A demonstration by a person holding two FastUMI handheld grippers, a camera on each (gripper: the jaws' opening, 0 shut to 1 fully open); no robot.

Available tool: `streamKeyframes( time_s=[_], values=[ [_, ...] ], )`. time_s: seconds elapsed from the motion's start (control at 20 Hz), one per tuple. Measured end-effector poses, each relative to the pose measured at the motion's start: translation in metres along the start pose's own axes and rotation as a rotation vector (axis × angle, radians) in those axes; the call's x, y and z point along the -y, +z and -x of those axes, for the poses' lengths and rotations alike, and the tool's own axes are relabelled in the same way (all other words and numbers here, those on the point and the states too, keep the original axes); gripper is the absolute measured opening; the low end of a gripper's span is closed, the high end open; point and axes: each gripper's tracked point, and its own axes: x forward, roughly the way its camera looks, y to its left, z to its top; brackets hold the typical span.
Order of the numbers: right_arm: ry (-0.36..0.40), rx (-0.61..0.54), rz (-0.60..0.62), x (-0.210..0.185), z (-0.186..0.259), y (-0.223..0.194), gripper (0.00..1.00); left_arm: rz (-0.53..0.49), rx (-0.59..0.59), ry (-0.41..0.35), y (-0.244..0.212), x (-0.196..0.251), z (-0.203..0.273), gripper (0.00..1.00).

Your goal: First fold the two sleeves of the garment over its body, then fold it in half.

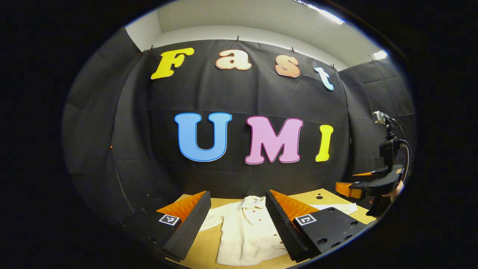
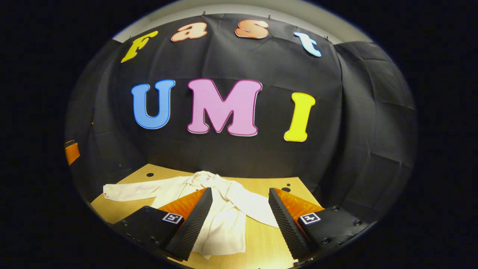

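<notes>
A cream button-front shirt (image 1: pixel 246 231) lies flat on the wooden table (image 1: pixel 207 248), collar toward the wall. In the left gripper view my left gripper (image 1: pixel 237 198) hovers open above its body, and one sleeve (image 1: pixel 336 207) stretches off to the right. My right gripper (image 1: pixel 368 185) hangs farther right, held by a hand (image 1: pixel 396 190). In the right gripper view the shirt (image 2: pixel 224 228) shows one sleeve (image 2: pixel 127 191) spread left and the other sleeve (image 2: pixel 254 207) running down to the right. The right gripper (image 2: pixel 239 194) stands open above it, holding nothing.
The black cloth wall stands close behind the table's far edge. Small round holes (image 1: pixel 319 196) dot the tabletop near the back. Bare wood (image 2: pixel 263 239) lies right of the shirt's body. An orange part (image 2: pixel 71 152) pokes in at the left of the right gripper view.
</notes>
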Motion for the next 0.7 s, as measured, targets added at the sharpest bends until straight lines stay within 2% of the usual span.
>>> streamKeyframes(
  time_s=[0.25,0.45,0.7],
  values=[
    [-0.103,-0.153,-0.032,0.078,-0.048,-0.041,0.97,-0.025,-0.032,0.032,-0.008,0.007,-0.019,0.96],
    [-0.185,-0.305,-0.072,0.146,-0.079,-0.093,0.97,-0.006,-0.054,0.041,-0.015,0.021,-0.038,0.96],
    [-0.29,-0.433,-0.113,0.226,-0.105,-0.154,1.0,-0.028,-0.089,0.047,-0.025,0.038,-0.058,0.96]
  ],
)
